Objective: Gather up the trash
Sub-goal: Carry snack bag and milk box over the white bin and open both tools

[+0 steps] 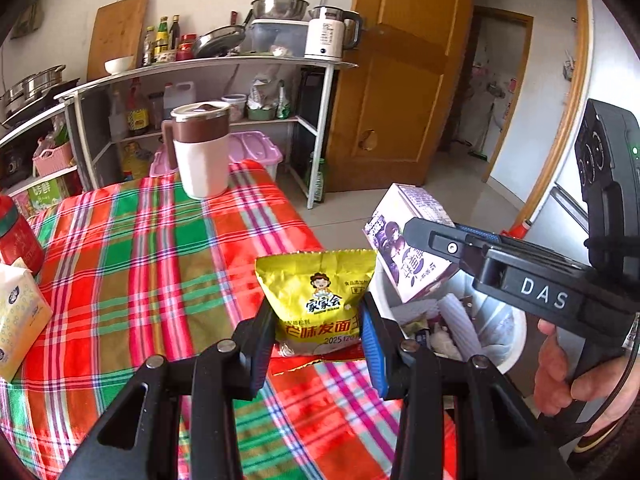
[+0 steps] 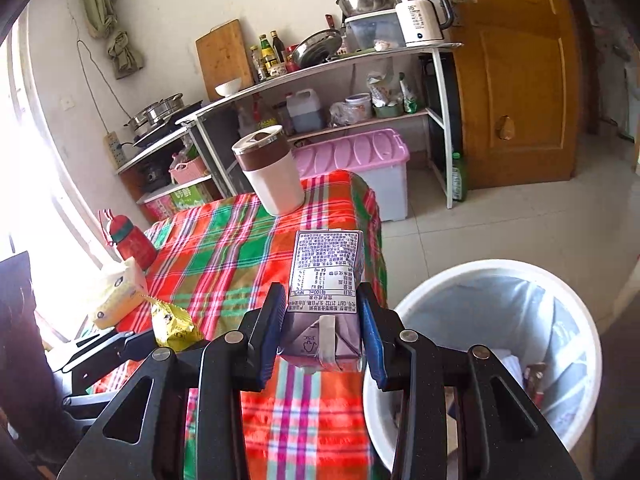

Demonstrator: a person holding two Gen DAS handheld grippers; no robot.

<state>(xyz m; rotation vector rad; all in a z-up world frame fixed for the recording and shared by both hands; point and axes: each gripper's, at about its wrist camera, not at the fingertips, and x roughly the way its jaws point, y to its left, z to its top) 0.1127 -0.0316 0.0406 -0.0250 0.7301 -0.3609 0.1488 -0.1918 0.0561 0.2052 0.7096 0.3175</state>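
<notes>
Left tongs (image 1: 318, 334): clenched on a yellow packet (image 1: 320, 304); the blue pads press its lower sides, one on each, and the packet stands upright between them, its crimped top edge above the fingertips.
Yellow packet position: lifted over the near edge of the checked tablecloth (image 1: 140, 272), just left of the bin.
Right tongs (image 2: 324, 332): clenched on a purple carton (image 2: 326, 276); the pads clamp the folded end, and the printed label panel sticks out forward past the fingertips.
Purple carton position: over the table's right edge, just left of the bin rim; in the left wrist view the carton (image 1: 404, 236) is tilted and hangs above the bin's opening.
Hand: a bare hand (image 1: 560, 368) wraps the right gripper's handle, seen at the right of the left wrist view.
Bin (image 2: 480, 280): white, lined with a pale bag, standing on the tiled floor just beside the table; wrappers and scraps already lie inside.
Table, near left: a yellow tissue pack (image 1: 16, 312), with a red bottle (image 2: 132, 240) just behind it.
Table, far end: a white jug (image 1: 200, 148) with a brown band and lid, upright.
Beyond the table: a pink-lidded box (image 2: 360, 160) on the floor, then a shelf rack (image 1: 224, 68) with pots, bottles and a kettle (image 1: 328, 32); a wooden door (image 1: 400, 80) to the right.
</notes>
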